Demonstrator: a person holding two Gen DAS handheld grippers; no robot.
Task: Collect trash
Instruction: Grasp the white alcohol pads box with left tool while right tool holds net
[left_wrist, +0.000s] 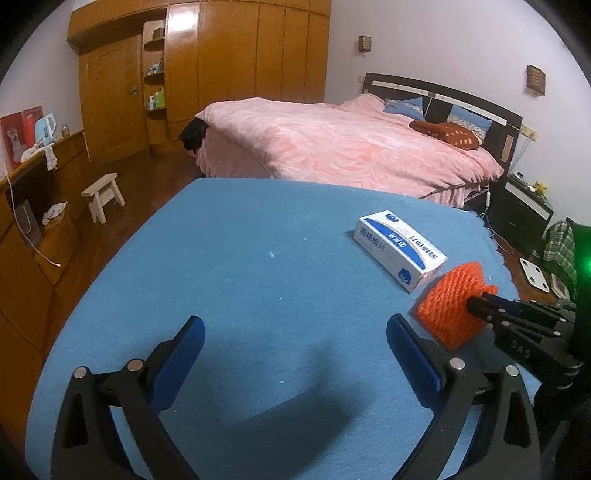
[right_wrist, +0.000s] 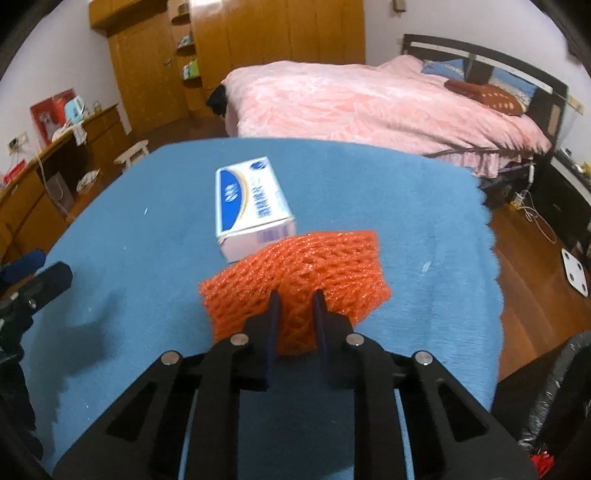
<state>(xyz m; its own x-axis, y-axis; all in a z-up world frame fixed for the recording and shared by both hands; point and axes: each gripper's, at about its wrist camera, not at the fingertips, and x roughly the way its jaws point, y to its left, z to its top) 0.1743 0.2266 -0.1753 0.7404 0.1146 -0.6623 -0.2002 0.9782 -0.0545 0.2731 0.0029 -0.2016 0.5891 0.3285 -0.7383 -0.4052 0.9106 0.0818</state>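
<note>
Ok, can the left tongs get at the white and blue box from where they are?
Probably yes. The left tongs are open over bare blue cloth, and the box lies ahead to their right. The right tongs, shut on the orange foam net, crowd its near end.

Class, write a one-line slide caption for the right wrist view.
Right gripper clamps an orange foam net above the blue tablecloth, beside a white-and-blue box.
</note>
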